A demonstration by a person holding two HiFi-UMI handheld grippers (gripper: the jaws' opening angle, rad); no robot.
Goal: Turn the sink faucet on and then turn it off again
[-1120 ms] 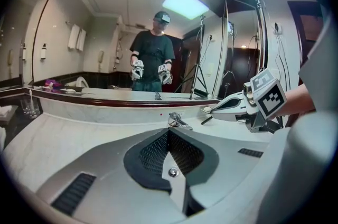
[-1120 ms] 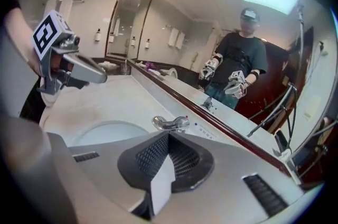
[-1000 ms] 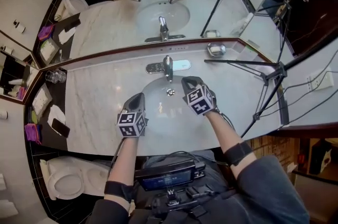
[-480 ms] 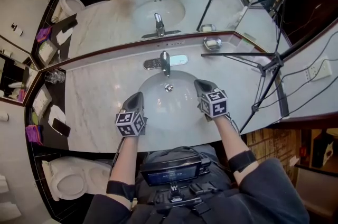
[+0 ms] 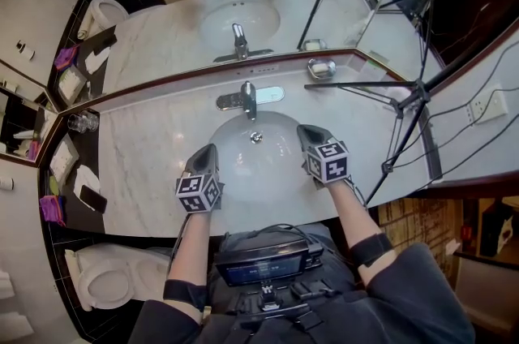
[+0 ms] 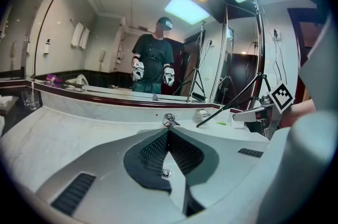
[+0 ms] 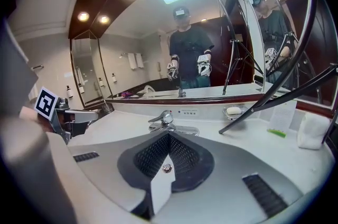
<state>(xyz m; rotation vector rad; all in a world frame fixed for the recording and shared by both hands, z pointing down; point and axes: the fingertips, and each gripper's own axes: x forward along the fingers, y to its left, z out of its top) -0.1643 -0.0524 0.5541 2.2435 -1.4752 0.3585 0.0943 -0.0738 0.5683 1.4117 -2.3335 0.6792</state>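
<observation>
A: Change first, from the head view: our right gripper point(image 5: 306, 133) had drawn back from the faucet point(image 5: 248, 97) to the basin's point(image 5: 268, 161) near right edge, while our left gripper point(image 5: 208, 149) sat at the near left edge. No stream showed, so we judged the off turn done.

B: And the left gripper view?

A: Jaws closed, nothing between them, faucet point(image 6: 169, 120) beyond the tips.

B: Right gripper view?

A: Same, shut and empty. We saw the faucet point(image 7: 162, 120) at the far side, a soap dish point(image 7: 232, 110) right of it, and a tripod leg point(image 7: 274, 104) slanting over the right counter, our one obstacle.
</observation>
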